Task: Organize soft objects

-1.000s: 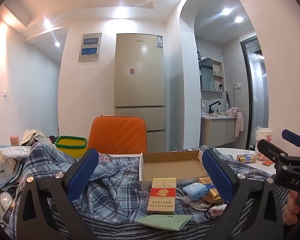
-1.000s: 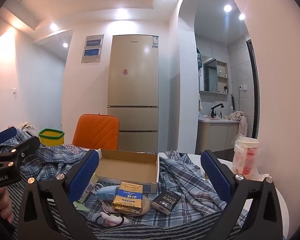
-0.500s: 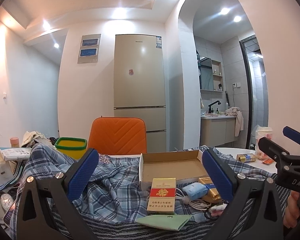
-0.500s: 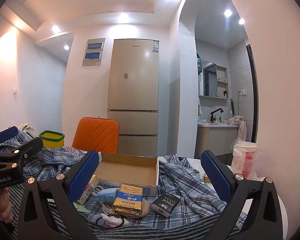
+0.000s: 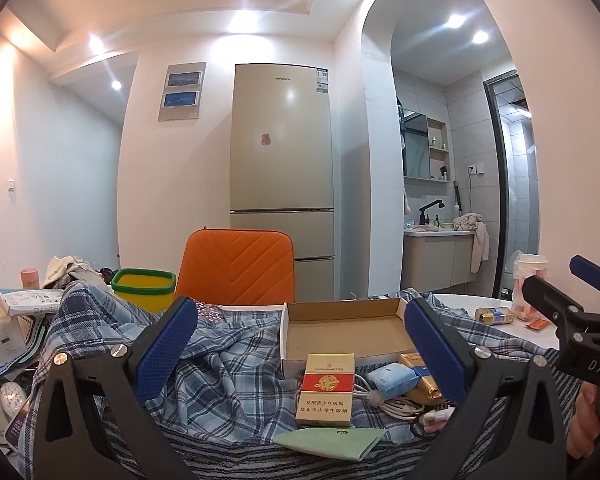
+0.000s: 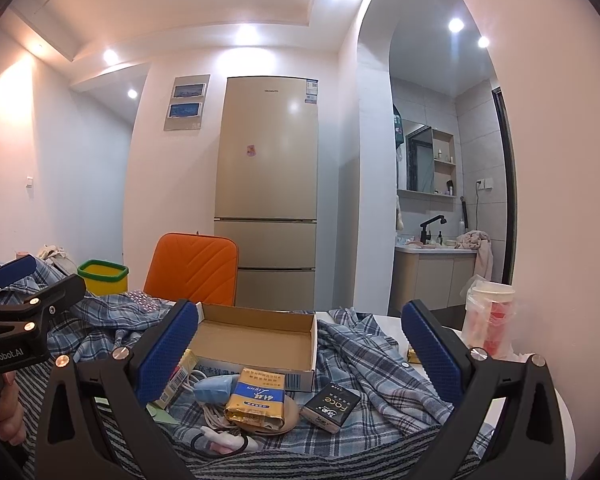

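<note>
Both claws were spread wide and held nothing: the left claw (image 5: 300, 344) and the right claw (image 6: 300, 344) hovered above the plaid shirt (image 5: 220, 376), which lay rumpled across the bench around an empty cardboard box (image 6: 256, 338) (cigarette packs and a cable lay just in front of it).

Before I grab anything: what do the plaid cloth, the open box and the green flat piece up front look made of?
Plaid cloth: soft woven fabric, matte; it creases and drapes in folds.
Open box: brown corrugated cardboard by the look, dull, with stiff upright flaps.
Green flat piece: thin and matte, folded flat; cloth or paper, I can't tell.
</note>
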`<state>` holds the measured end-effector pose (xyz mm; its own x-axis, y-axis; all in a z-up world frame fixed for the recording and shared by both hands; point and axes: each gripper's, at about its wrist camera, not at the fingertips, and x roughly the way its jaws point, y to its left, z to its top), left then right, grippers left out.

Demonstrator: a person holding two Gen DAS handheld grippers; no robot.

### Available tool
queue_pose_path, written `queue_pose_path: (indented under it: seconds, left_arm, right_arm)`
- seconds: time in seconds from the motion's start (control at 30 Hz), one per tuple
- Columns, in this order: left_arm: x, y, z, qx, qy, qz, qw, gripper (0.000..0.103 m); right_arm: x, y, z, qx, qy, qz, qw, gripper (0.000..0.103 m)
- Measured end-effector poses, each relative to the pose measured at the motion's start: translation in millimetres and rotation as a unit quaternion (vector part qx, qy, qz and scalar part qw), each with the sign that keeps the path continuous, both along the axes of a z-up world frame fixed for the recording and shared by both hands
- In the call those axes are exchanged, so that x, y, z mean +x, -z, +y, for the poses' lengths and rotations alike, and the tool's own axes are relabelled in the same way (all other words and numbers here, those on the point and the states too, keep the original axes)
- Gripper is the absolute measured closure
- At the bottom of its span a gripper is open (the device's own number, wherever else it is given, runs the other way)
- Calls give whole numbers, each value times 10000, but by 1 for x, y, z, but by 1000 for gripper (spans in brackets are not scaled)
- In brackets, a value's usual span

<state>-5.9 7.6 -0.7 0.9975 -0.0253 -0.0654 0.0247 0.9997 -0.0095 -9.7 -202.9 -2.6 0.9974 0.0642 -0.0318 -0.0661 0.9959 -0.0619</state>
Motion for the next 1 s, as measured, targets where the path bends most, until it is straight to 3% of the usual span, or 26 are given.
queue_pose_path:
  seconds: [1.0]
  left_arm:
    - [-2,-2,-1,7,-22,-39,10000,0]
  right_arm:
    - [0,1,0,-11,5,32,10000,0]
